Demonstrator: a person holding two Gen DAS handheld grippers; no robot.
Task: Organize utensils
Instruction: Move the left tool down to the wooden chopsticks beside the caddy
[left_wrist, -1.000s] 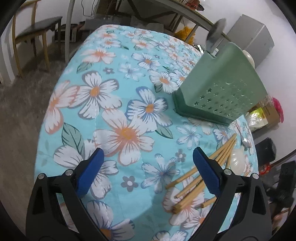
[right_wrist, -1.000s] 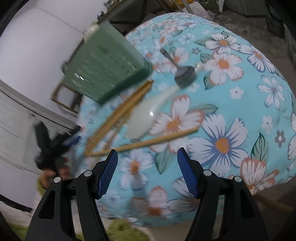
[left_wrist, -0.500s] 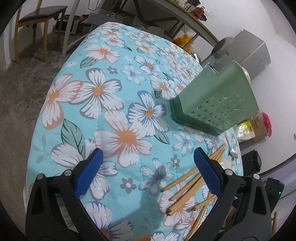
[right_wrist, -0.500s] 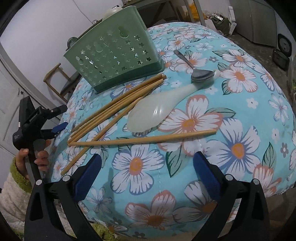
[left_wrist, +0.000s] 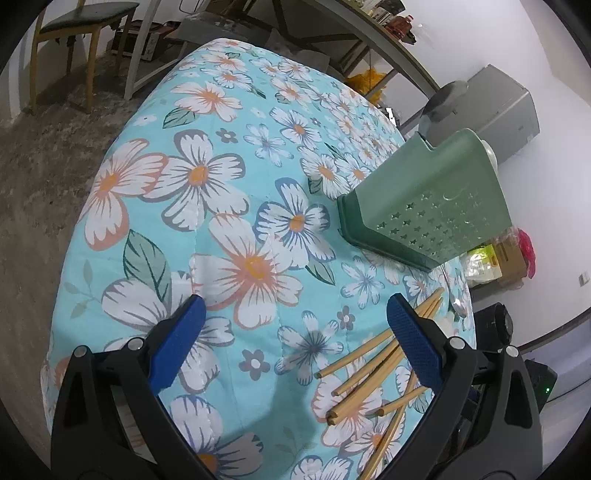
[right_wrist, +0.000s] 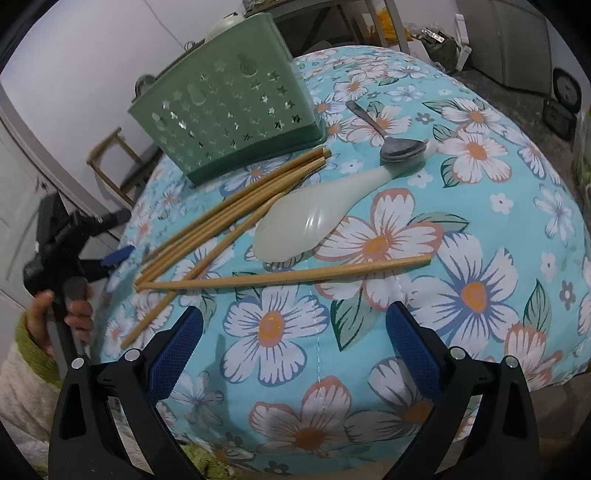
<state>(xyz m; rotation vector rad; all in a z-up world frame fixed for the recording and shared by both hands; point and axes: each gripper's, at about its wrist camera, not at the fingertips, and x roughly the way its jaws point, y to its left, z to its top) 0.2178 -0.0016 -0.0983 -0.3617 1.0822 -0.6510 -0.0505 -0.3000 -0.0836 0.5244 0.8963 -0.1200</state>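
Right tool (right_wrist: 293, 339) spread wide, its jaws just opened, nothing between them; left tool (left_wrist: 295, 332) spread too, empty. Just ahead of the right tool lie the loose bamboo chopsticks (right_wrist: 236, 210), a pale plastic rice paddle (right_wrist: 314, 221) and a metal spoon (right_wrist: 391, 140), all on the flowered desk (right_wrist: 480, 229). Beyond them stands the green perforated plastic utensil holder (right_wrist: 229, 110), already with a couple of pieces poking out. Most sorting remains, I'd say.

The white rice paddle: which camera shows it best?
The right wrist view: the paddle lies there whole, between the chopsticks and the metal spoon. The left wrist view shows at most a pale sliver of it beside the right tong.
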